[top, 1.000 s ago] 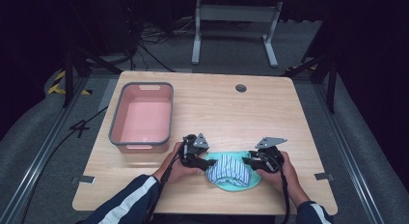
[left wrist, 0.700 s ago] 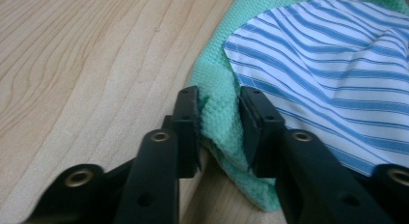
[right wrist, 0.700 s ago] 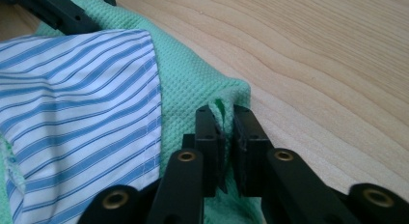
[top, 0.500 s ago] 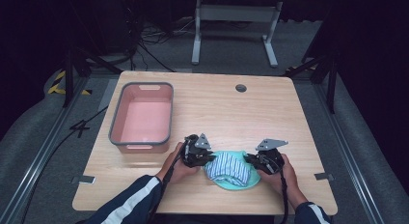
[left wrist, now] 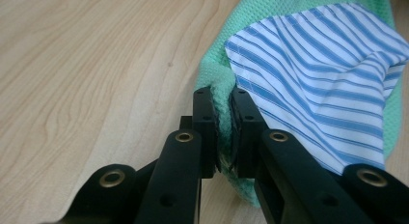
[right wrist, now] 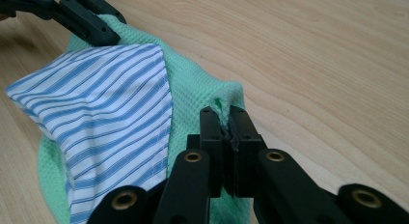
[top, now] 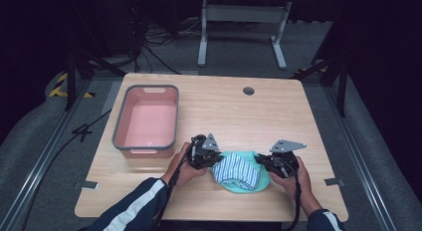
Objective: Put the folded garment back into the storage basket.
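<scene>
While both grips are made, our left gripper (left wrist: 223, 132) and right gripper (right wrist: 227, 137) each pinching the green cloth's (top: 249, 187) edge, we have lifting left.

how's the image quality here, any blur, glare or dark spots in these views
High view: the wooden table is evenly lit, the room around it falls near black, and the picture is soft. Left gripper view: the striped cloth and green cloth are sharp, the jaws' near parts blur, no glare. Right gripper view: similar, with a soft shadow on the wood at far left.
</scene>
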Demonstrator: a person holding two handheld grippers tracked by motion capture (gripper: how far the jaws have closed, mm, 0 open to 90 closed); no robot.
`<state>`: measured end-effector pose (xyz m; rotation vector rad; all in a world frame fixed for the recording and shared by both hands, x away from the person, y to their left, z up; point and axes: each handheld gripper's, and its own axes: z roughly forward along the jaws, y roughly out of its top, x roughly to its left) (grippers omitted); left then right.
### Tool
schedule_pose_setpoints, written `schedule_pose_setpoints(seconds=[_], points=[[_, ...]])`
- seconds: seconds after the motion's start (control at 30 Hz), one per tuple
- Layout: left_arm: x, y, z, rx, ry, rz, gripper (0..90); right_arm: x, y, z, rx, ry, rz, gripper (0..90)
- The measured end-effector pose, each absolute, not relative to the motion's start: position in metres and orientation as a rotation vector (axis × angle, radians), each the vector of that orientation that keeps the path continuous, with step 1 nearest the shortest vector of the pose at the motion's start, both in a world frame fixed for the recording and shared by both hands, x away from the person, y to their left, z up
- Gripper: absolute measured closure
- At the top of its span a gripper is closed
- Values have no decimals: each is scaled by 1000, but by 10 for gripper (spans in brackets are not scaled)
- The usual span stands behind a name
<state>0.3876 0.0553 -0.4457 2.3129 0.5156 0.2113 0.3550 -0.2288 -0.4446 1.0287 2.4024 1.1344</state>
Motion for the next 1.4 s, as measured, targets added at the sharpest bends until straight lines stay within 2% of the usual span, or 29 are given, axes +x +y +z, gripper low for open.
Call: schedule_pose_setpoints(seconds=[0.87, 1.4], points=[[389, 83, -379, 2265, 503, 334, 833, 361, -213, -385, 932, 2308, 1243, 873], [391, 122, -339, 2246, 561, 450, 834, 380, -174, -348, 827, 2307, 1293, 873]])
